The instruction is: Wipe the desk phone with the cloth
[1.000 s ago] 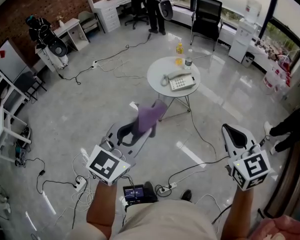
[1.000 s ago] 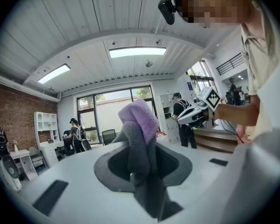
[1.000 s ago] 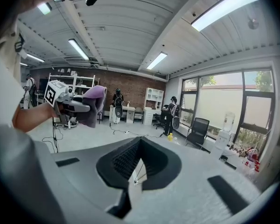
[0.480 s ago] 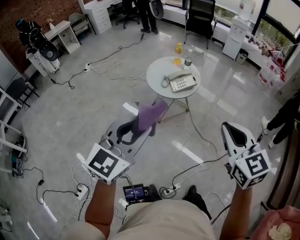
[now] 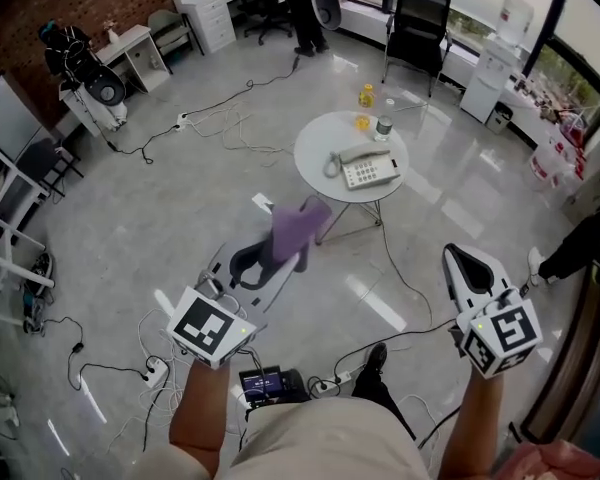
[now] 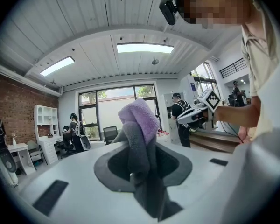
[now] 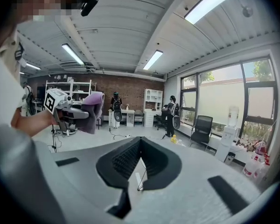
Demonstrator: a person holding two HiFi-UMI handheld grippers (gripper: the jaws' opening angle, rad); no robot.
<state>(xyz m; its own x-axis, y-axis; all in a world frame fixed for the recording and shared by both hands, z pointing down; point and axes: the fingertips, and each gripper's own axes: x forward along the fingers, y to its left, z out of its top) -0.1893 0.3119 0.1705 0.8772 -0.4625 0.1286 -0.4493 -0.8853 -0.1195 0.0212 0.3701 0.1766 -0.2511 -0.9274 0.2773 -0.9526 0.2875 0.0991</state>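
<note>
Left gripper (image 5: 276, 251) clamped on purple cloth (image 5: 298, 230); right gripper (image 5: 467, 264) closed, empty. Desk phone (image 5: 365, 165) on round table (image 5: 315, 144).

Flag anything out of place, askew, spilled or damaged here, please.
Nothing is spilled or damaged. The desk phone sits flat on the round table, handset in its cradle, and the purple cloth is pinched in the left claw. Only the loose cables sprawled over the floor look untidy.
</note>
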